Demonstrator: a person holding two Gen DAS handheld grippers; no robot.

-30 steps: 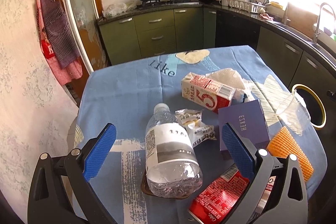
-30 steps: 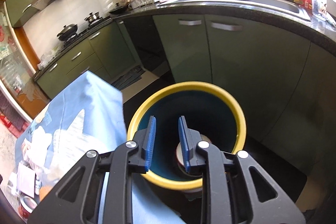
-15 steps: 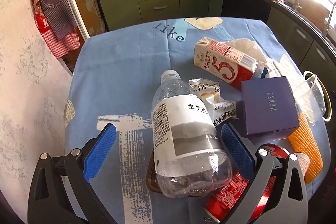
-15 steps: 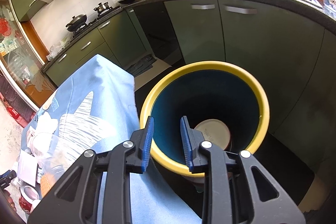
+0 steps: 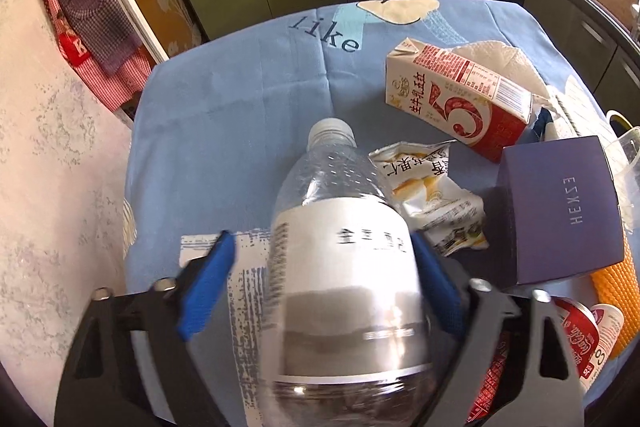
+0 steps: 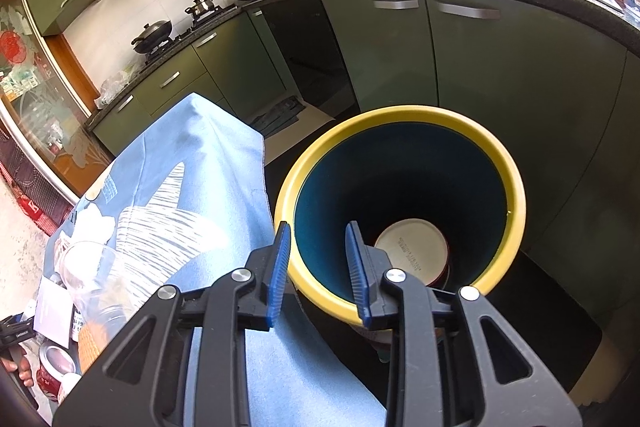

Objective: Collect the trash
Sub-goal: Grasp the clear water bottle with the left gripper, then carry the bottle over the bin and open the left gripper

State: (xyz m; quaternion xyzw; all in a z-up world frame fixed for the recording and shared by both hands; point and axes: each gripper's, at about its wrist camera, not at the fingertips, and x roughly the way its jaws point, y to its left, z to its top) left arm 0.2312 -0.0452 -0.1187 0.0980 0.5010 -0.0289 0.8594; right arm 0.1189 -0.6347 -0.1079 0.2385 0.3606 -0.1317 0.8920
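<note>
In the left wrist view, my left gripper [image 5: 320,259] straddles a clear plastic water bottle [image 5: 344,267] with a white label that lies on the blue tablecloth [image 5: 240,107]. The right pad touches the bottle; the left pad [image 5: 208,283] stands a little off it, so the jaws are still open. In the right wrist view, my right gripper [image 6: 318,247] is empty, its pads a narrow gap apart, above the near rim of a yellow-rimmed bin [image 6: 516,195] with a white-bottomed container [image 6: 412,251] inside.
On the table lie a red-and-white milk carton [image 5: 460,99], a crumpled snack wrapper [image 5: 432,187], a purple box [image 5: 560,211], a red can [image 5: 576,339], an orange ribbed item [image 5: 612,291], a paper towel [image 5: 496,59] and a clear cup [image 6: 92,275]. Green cabinets [image 6: 400,47] surround the bin.
My left gripper moved forward and down around the bottle and its jaws have narrowed onto it. My right gripper drew back toward the table, away from the bin's middle.
</note>
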